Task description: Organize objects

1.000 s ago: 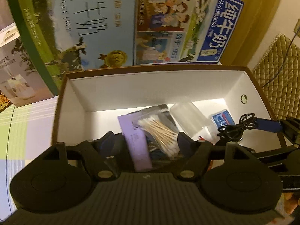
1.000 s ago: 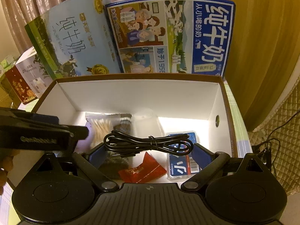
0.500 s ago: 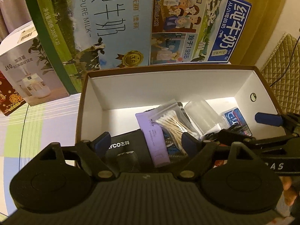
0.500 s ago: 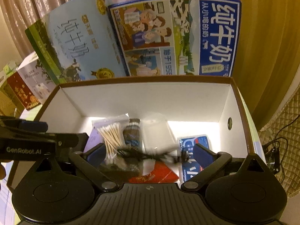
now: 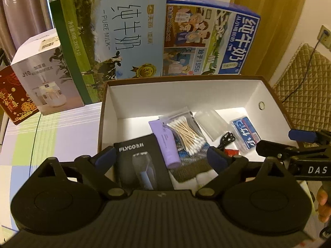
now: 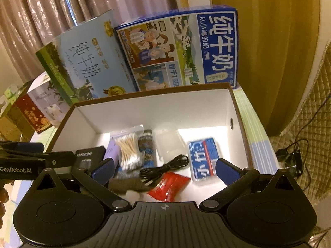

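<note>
Dropped from the right claw (image 6: pixel 164 170), coiled black cable (image 6: pixel 163 170) lies in box (image 6: pixel 157 111); both claws wide

sock (image 6: pixel 132 183) blurred — shaver box (image 5: pixel 142 165) lower end hidden by gripper body

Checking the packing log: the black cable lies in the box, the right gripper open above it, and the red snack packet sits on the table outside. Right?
Not quite: the red snack packet lies inside the box, beside the black cable, as the right wrist view shows. The right gripper is open above them.
</note>
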A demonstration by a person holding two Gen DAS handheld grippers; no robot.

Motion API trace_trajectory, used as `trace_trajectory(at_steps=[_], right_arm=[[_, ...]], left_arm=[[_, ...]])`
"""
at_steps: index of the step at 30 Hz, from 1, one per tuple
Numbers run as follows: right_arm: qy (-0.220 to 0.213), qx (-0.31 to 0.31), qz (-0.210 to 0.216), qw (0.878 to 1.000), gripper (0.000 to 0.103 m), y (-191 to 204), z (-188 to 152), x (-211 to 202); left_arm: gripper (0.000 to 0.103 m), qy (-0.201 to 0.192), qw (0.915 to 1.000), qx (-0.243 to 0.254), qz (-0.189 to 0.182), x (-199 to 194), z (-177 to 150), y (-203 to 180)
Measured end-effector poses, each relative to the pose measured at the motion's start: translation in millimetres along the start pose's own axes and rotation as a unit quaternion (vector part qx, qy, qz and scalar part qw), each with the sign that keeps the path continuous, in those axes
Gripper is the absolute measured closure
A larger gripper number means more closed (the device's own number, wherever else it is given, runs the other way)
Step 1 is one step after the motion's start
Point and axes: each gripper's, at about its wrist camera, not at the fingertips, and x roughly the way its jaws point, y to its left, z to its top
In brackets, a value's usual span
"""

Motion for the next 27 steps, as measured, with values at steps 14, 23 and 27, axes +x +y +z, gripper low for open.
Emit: trace_trajectory(at_steps=[14, 23, 27], right_arm=[[0.014, 0.008, 0.023, 1.0, 0.002, 13.6, -56.5, -76.8], [0.021, -0.007, 0.04, 0.999, 0.002, 22.6, -93.5, -124.1], [0.032, -0.021, 0.04, 0.998, 0.002, 24.9, -112.6, -144.6]], left_arm=[[0.003, -0.018, 0.9998, 0.007, 0.001, -78.5, -57.9, -11.3], [0.003, -0.02, 0.9998, -0.006, 0.008, -131.4, -107.7, -29.1], [0.003, -0.017, 0.9996, -0.021, 0.013, -153.3, -134.9, -36.5]])
